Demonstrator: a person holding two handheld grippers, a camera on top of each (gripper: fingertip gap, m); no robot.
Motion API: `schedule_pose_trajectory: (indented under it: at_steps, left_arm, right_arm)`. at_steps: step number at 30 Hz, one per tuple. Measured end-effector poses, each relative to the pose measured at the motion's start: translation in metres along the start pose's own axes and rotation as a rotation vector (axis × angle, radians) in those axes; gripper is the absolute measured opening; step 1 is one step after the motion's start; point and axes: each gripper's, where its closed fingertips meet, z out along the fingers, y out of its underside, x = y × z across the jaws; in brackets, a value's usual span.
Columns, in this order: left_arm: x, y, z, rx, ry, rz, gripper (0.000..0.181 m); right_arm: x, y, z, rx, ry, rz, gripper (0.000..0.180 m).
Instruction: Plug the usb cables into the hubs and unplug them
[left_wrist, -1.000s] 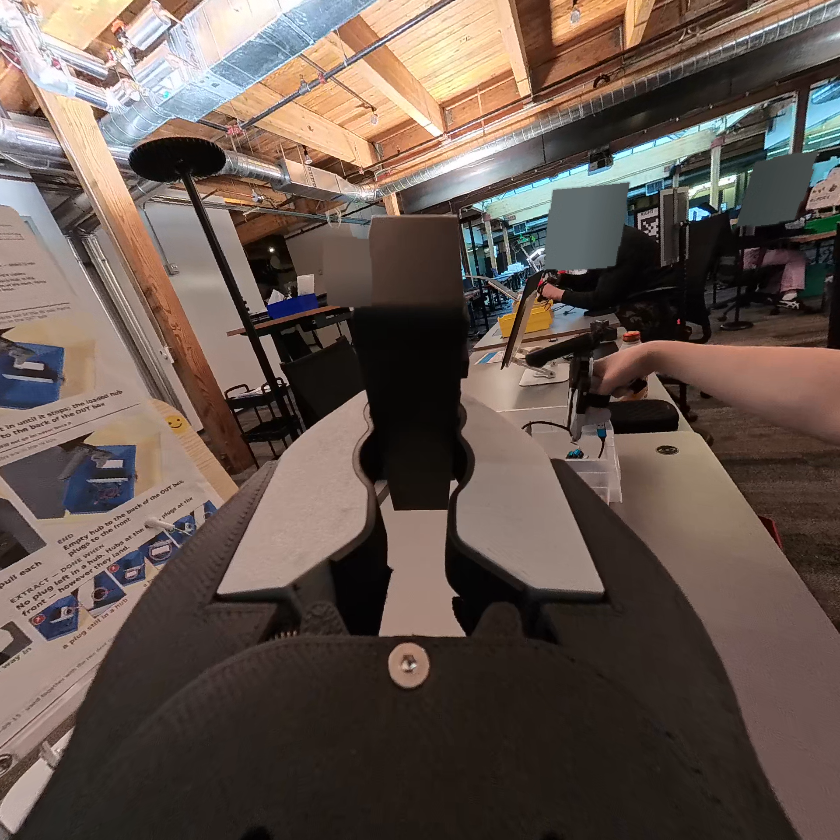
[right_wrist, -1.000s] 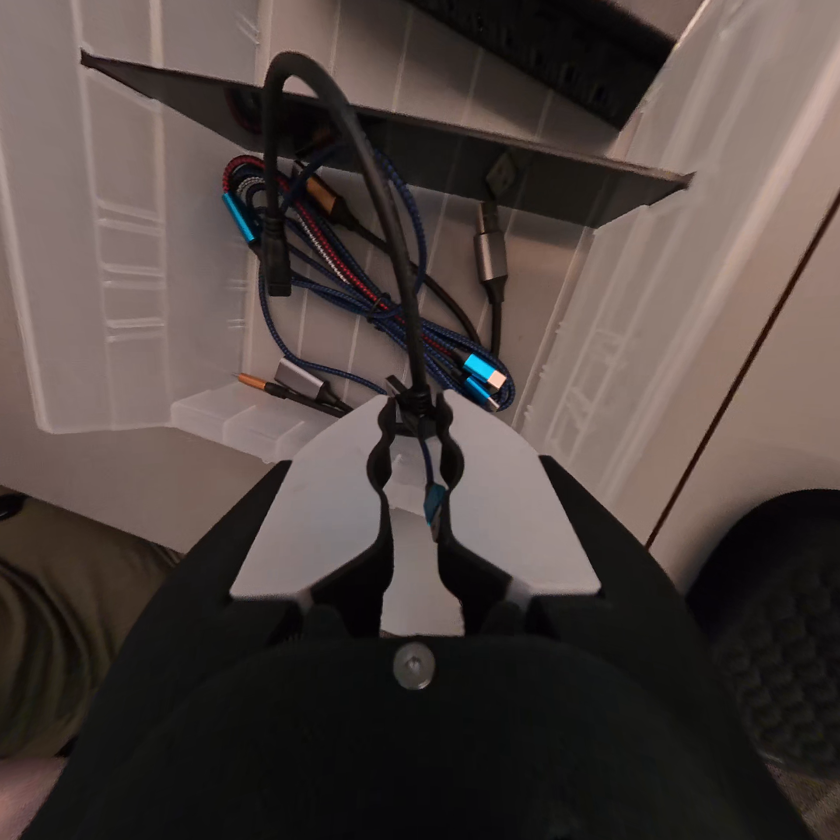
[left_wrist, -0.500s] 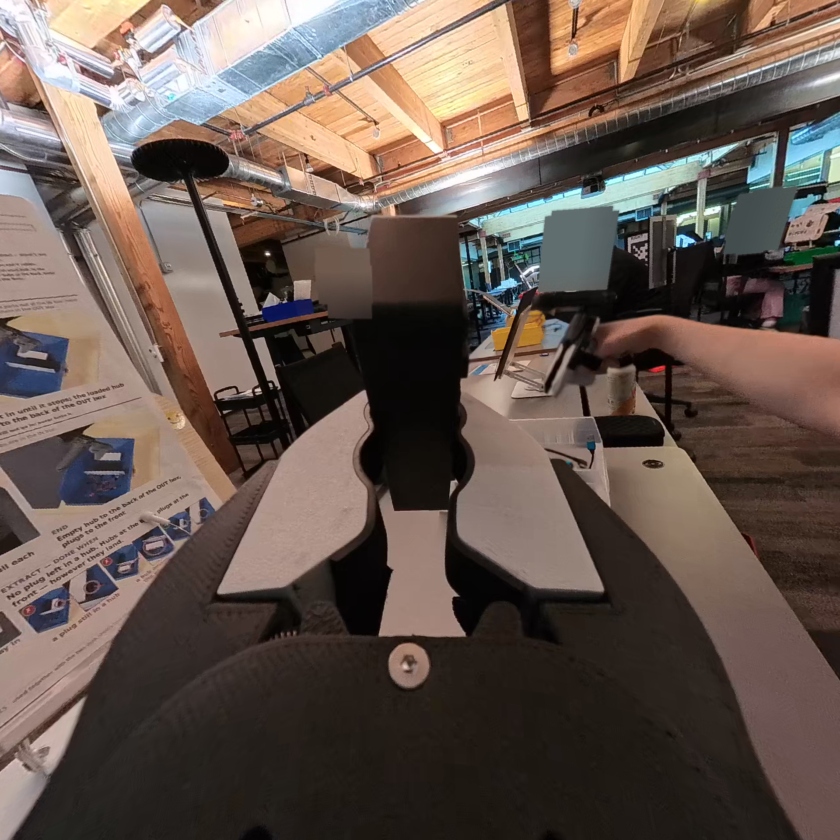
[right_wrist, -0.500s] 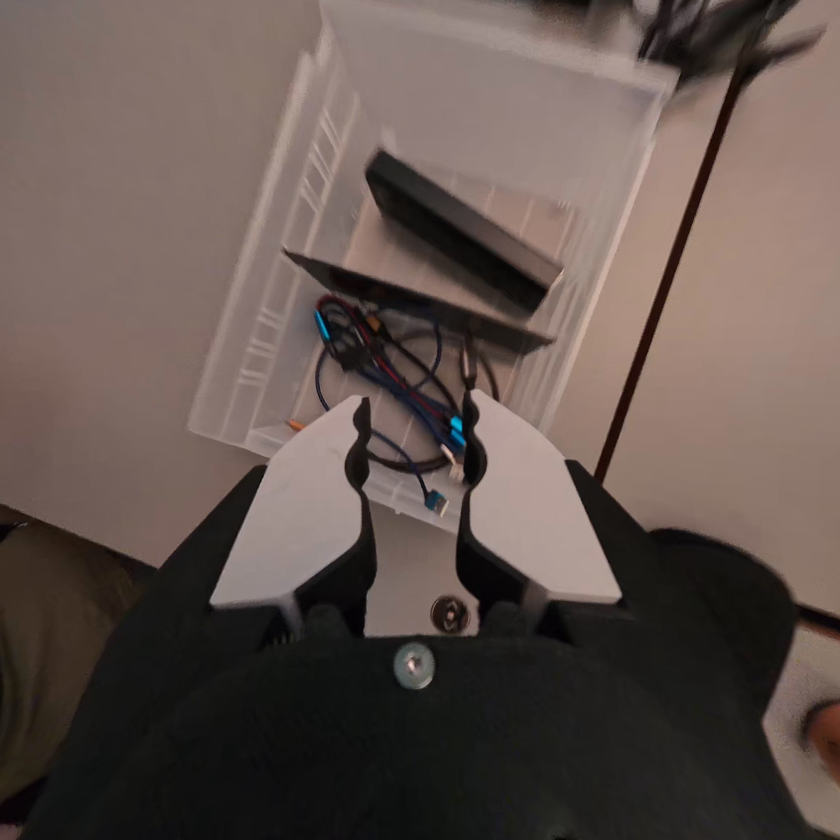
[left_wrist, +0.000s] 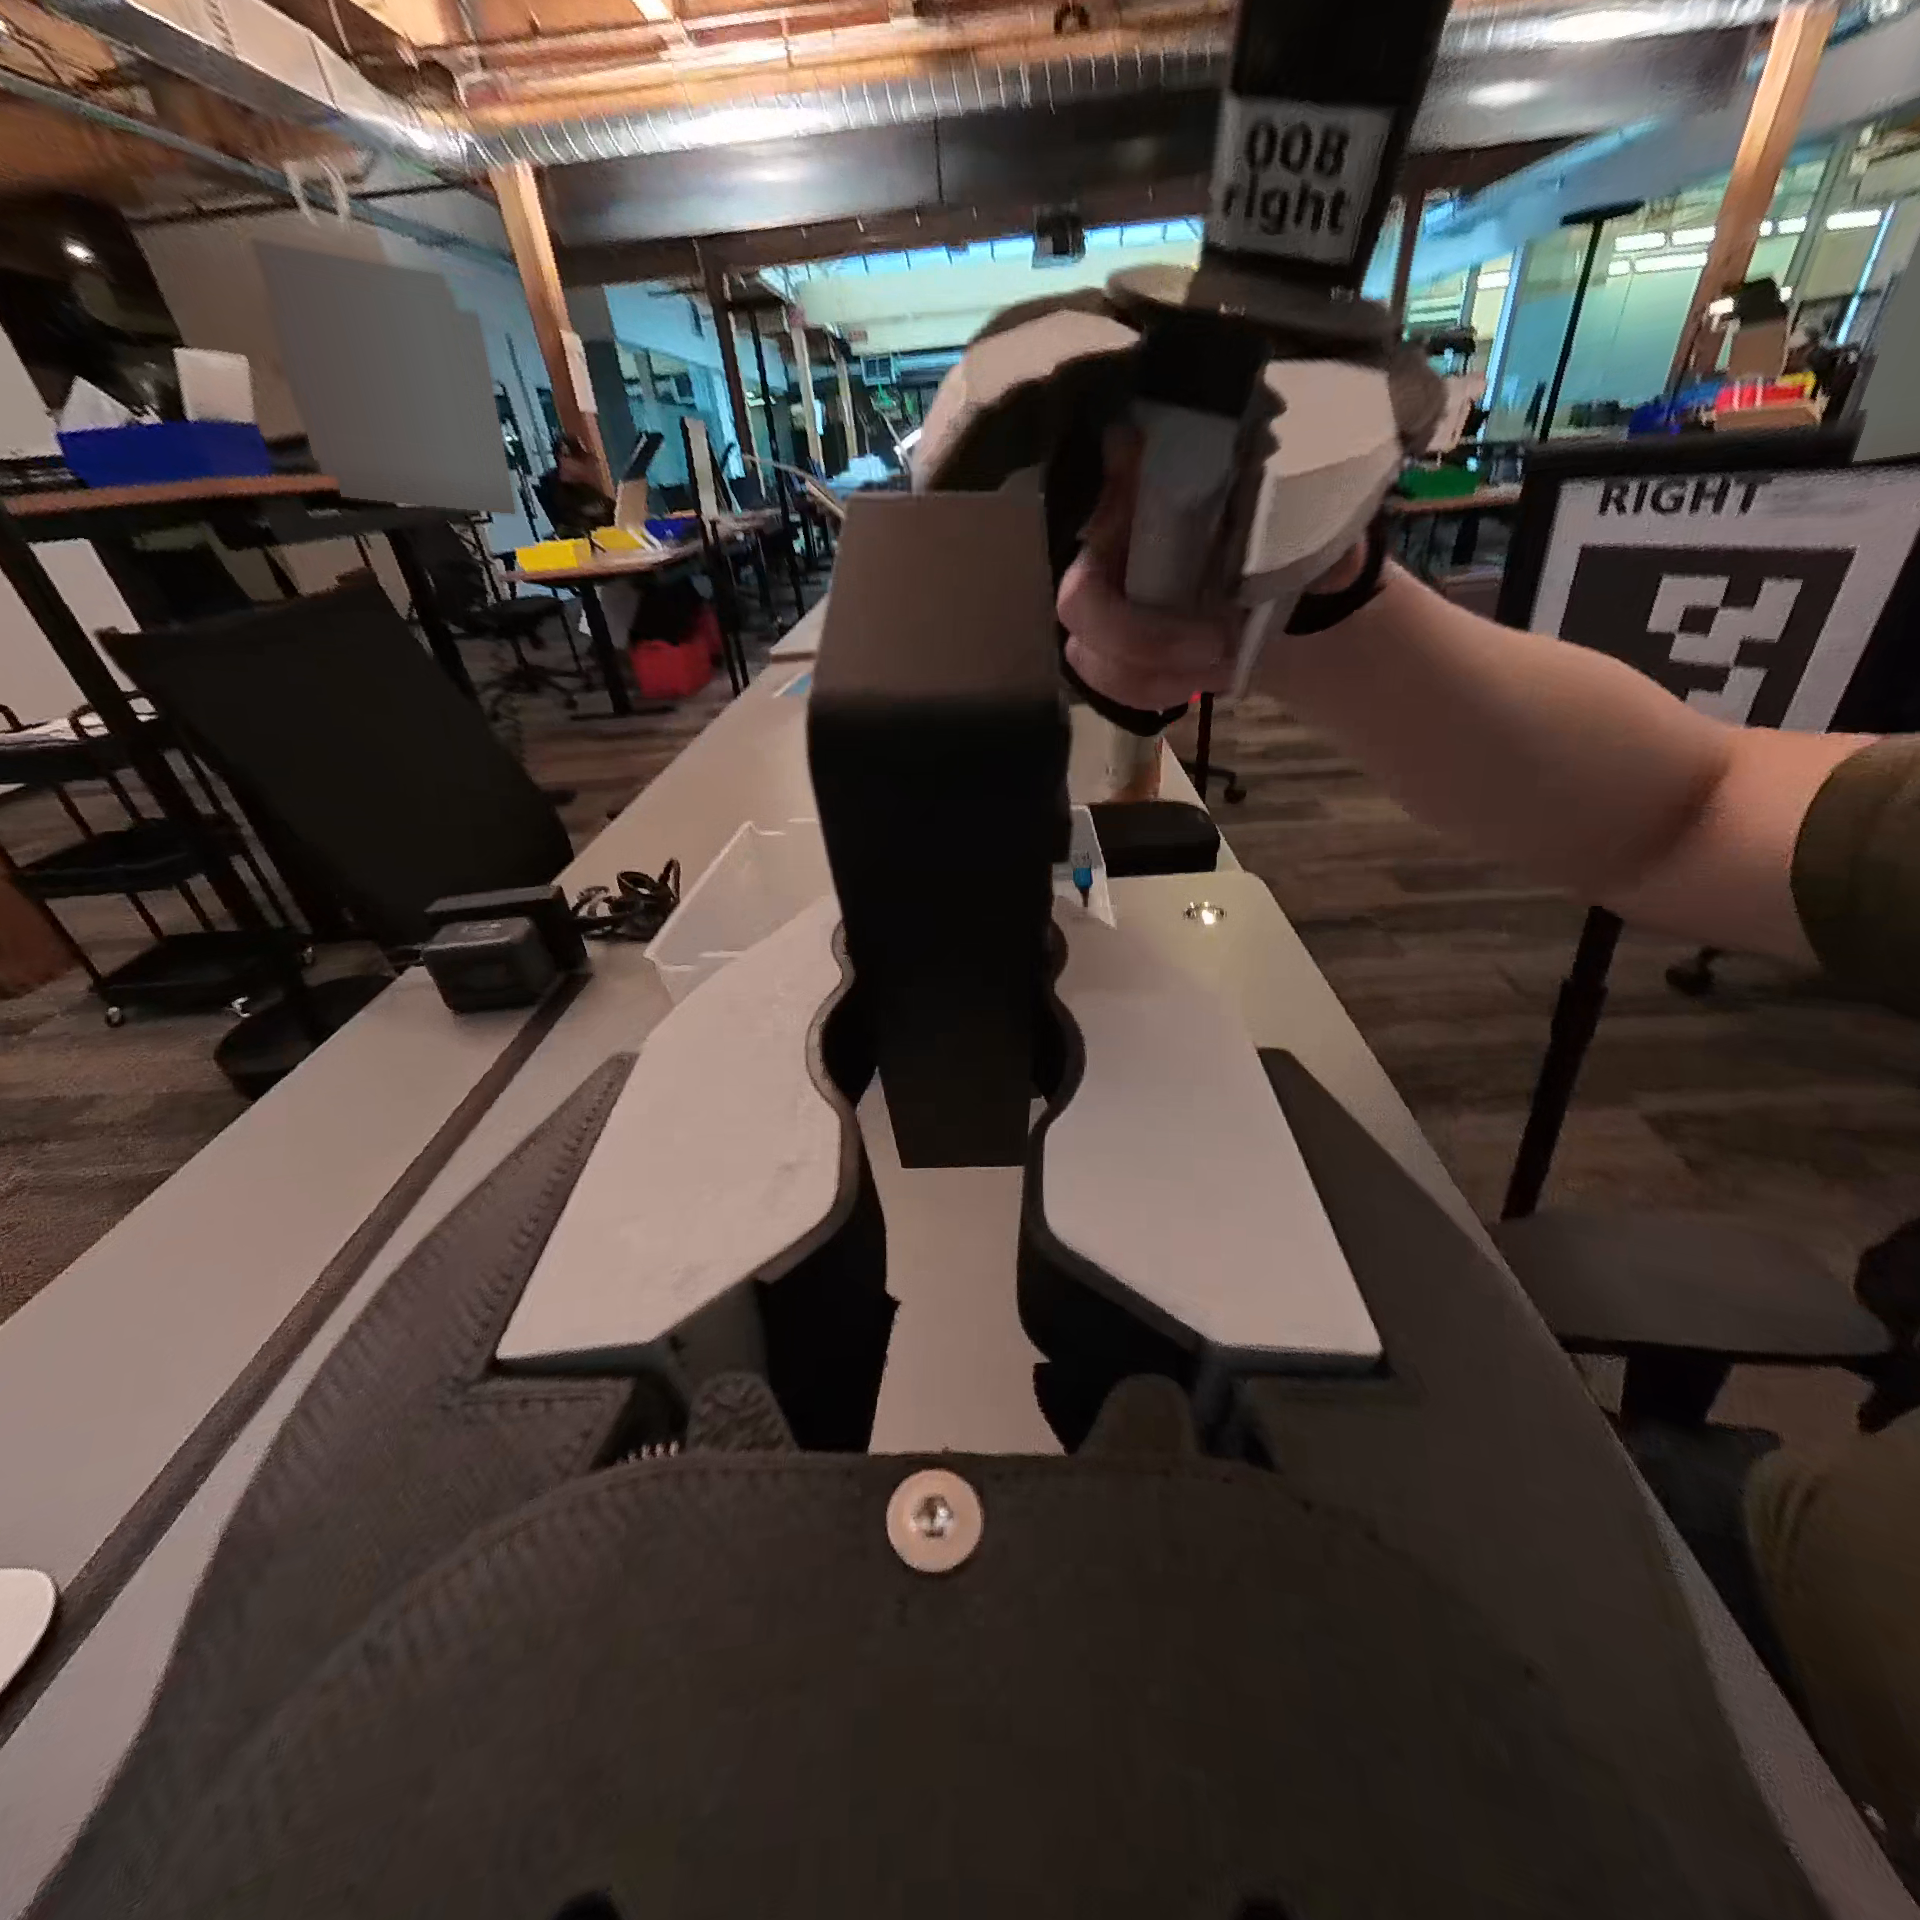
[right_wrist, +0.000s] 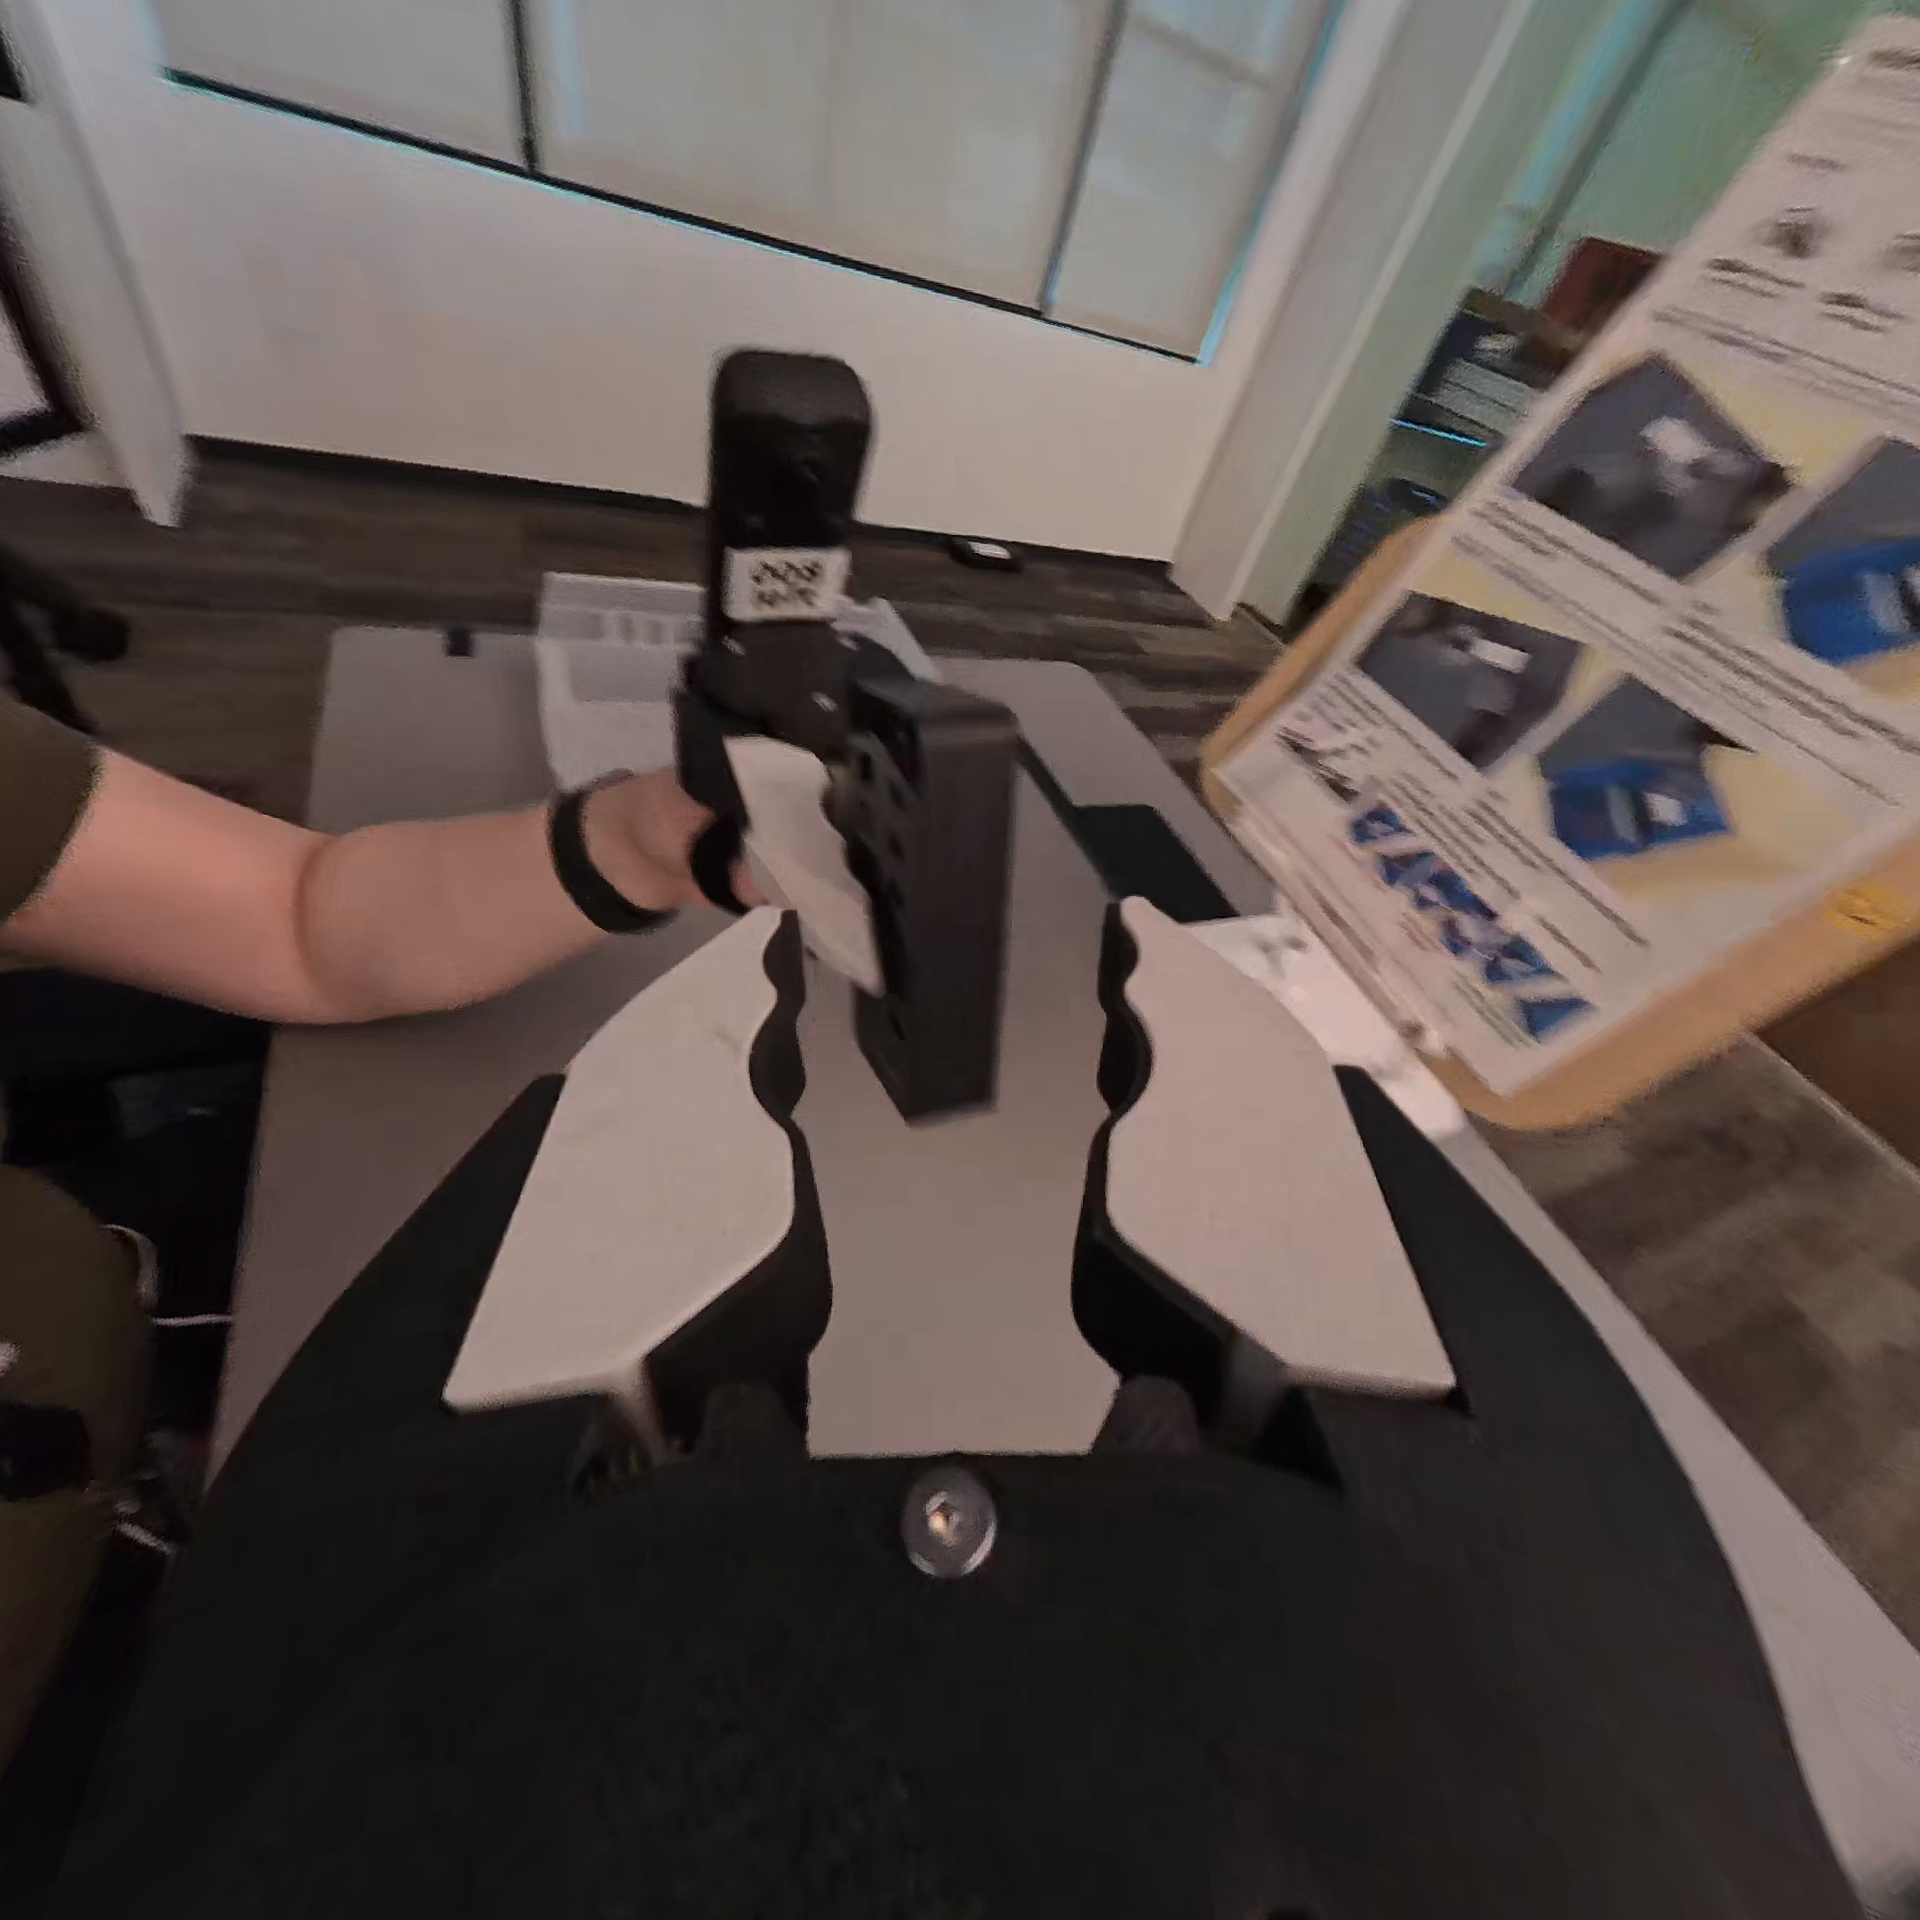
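Observation:
My left gripper (left_wrist: 945, 966) is shut on a black USB hub (left_wrist: 935, 727) and holds it upright above the white table (left_wrist: 312, 1195). The right wrist view shows the same hub (right_wrist: 935, 831), port holes facing left, with a white finger (right_wrist: 800, 852) of the left gripper on it. My right gripper (right_wrist: 956, 935) is open and empty, its jaws wide apart just in front of the hub. It also shows in the left wrist view (left_wrist: 1184, 488), raised behind the hub in a hand. A blue cable plug (left_wrist: 1081, 881) peeks out behind the hub, by a clear bin (left_wrist: 717, 894).
A black device with a coiled cable (left_wrist: 499, 940) lies left of the bin. A black pad (left_wrist: 1153, 836) sits beyond it. An instruction board (right_wrist: 1558, 623) leans at the table's right side. A marker sign on a stand (left_wrist: 1704, 613) stands off the table. Across from one pair of fingers to the other is roughly 7 cm.
My right gripper let go of the black cable at the bin, opened, rose and swung round to face the hub. My left gripper turned toward the table, still holding the hub.

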Motion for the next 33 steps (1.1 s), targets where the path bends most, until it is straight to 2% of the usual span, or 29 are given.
schedule_pose_trajectory:
  at_steps: [4,7,8,9,11,13,14,16,19,22,24,27,33]
  left_arm:
    - [0.012,0.002,0.006,-0.018,0.048,0.016,0.026]
    - [0.024,0.000,0.009,-0.013,0.104,0.042,0.026]
    - [0.029,0.001,0.010,-0.019,0.130,0.039,0.026]
    - [0.033,0.002,0.011,-0.024,0.154,0.030,0.026]
    - [0.035,0.001,0.014,-0.009,0.169,0.023,0.028]
    - [0.025,-0.004,0.013,0.030,0.098,0.029,0.035]
    - [0.017,-0.006,0.009,0.039,0.045,0.035,0.044]
    - [0.001,-0.008,-0.003,0.026,-0.038,0.060,0.046]
    - [-0.011,-0.012,-0.022,0.003,-0.094,0.079,0.044]
    - [-0.013,-0.020,-0.035,0.022,-0.088,0.066,0.044]
    - [-0.015,-0.023,-0.042,0.031,-0.096,0.063,0.044]
    - [-0.023,-0.022,-0.049,0.026,-0.131,0.063,0.043]
    - [-0.035,-0.014,-0.051,-0.006,-0.164,0.047,0.043]
  right_arm:
    - [-0.016,0.008,0.035,-0.063,-0.124,0.130,0.059]
    - [-0.021,0.018,0.046,-0.093,-0.173,0.132,0.041]
    - [-0.027,0.021,0.046,-0.111,-0.211,0.136,0.029]
    - [-0.030,0.023,0.044,-0.118,-0.230,0.125,0.027]
    - [-0.031,0.027,0.039,-0.142,-0.216,0.082,0.027]
    - [-0.024,0.028,0.026,-0.137,-0.168,0.060,0.028]
    - [-0.013,0.030,0.014,-0.147,-0.122,0.045,0.028]
    - [0.029,0.041,-0.020,-0.187,0.035,0.010,0.028]
    - [0.108,0.093,-0.091,-0.384,0.259,-0.089,0.028]
    - [0.164,0.176,-0.150,-0.620,0.364,0.007,0.028]
    - [0.178,0.225,-0.169,-0.763,0.352,0.006,0.028]
    - [0.184,0.279,-0.178,-0.959,0.265,-0.037,0.028]
    - [0.175,0.349,-0.179,-1.281,-0.014,0.067,0.028]
